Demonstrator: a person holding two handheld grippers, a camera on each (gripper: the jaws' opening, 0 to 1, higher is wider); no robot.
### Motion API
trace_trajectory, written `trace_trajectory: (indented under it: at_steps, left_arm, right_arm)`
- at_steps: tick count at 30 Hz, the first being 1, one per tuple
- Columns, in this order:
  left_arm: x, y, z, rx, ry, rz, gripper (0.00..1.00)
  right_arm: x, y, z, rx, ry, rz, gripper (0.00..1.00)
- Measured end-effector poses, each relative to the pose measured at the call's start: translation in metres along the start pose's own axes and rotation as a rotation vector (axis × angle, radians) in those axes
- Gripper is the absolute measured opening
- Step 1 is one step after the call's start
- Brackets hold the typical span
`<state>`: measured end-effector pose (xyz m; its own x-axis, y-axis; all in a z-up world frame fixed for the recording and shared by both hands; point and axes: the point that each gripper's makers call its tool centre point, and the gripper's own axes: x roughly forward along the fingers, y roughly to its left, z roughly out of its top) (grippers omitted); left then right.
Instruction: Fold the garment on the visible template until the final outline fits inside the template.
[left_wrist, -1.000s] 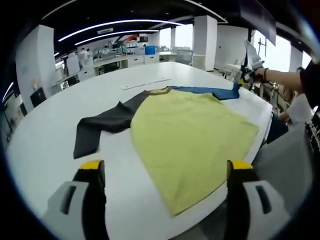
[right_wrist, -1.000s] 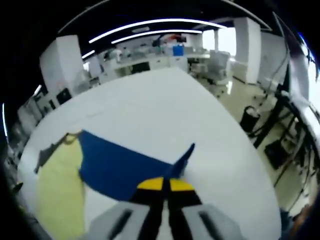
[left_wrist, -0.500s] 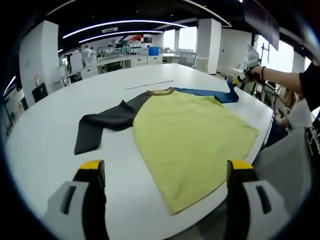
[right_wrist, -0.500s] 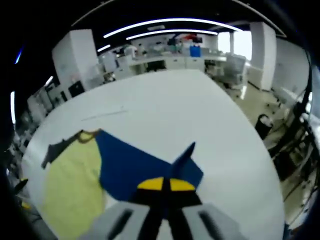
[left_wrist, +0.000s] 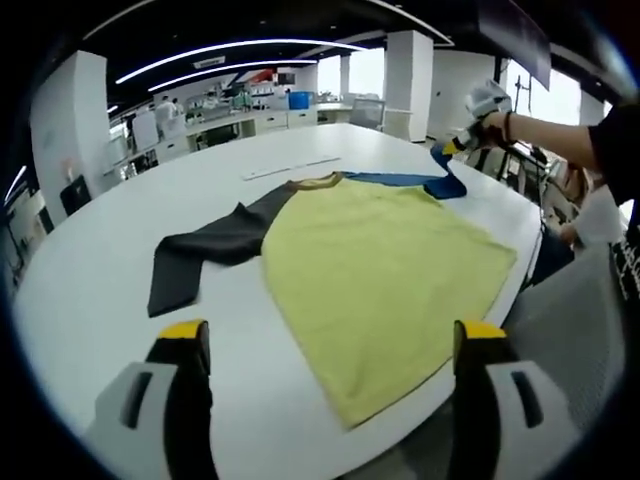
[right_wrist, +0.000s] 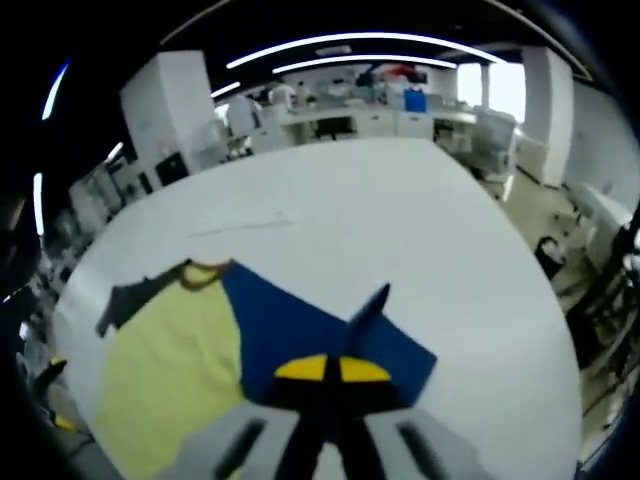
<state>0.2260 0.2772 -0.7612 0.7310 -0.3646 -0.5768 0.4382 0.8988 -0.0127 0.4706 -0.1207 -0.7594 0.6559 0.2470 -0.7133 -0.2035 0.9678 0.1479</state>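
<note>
A shirt (left_wrist: 385, 275) lies spread on a large white tabletop (left_wrist: 100, 270), its yellow-green body flat with the hem near the tabletop's near edge in the left gripper view. Its dark grey sleeve (left_wrist: 205, 250) stretches out flat to the left of the body, bent partway along, and a brown collar (left_wrist: 318, 182) sits at the far end of the body. The blue sleeve (left_wrist: 420, 182) runs from the collar area toward the right, and its end is lifted off the tabletop. The left hand-held gripper (left_wrist: 330, 350) hovers above the near edge of the tabletop with its two yellow-tipped jaws spread wide apart, holding nothing; the shirt's hem lies between and beyond them. The right hand-held gripper (left_wrist: 455, 146) appears at the upper right of the left gripper view, held by a person's hand (left_wrist: 492, 122) with a dark sleeve behind it, and it pinches the raised end of the blue sleeve. In the right gripper view the same right hand-held gripper (right_wrist: 327, 368) has its yellow tips pressed together on the blue sleeve (right_wrist: 300, 325), a point of blue cloth standing up just beyond the tips, while the rest of the sleeve slopes down to the yellow-green body (right_wrist: 165, 365) and the collar (right_wrist: 205, 272). A thin pale strip (left_wrist: 290, 167) lies on the tabletop beyond the collar, apart from the shirt. Behind the tabletop are white pillars, desks and curved ceiling lights.
</note>
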Motion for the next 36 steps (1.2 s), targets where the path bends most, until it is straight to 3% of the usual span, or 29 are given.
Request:
trace_trajectory:
  at_steps: [2,11,25,36]
  left_arm:
    - [0.001,0.0,0.002,0.007,0.0,0.002,0.98]
    - [0.003,-0.002,0.007,0.051,0.004,0.01,0.98]
    - [0.003,-0.01,0.004,0.022,0.004,-0.013,0.98]
    - [0.001,0.001,-0.001,0.003,0.01,0.015,0.99]
  right_arm:
    - [-0.002,0.016,-0.001,-0.009,-0.002,0.015,0.0]
    - [0.014,0.046,0.018,-0.038,-0.001,0.067,0.0]
    - [0.033,0.101,0.031,-0.078,0.0,0.134,0.0]
    - [0.042,0.153,0.044,-0.145,-0.001,0.208,0.0]
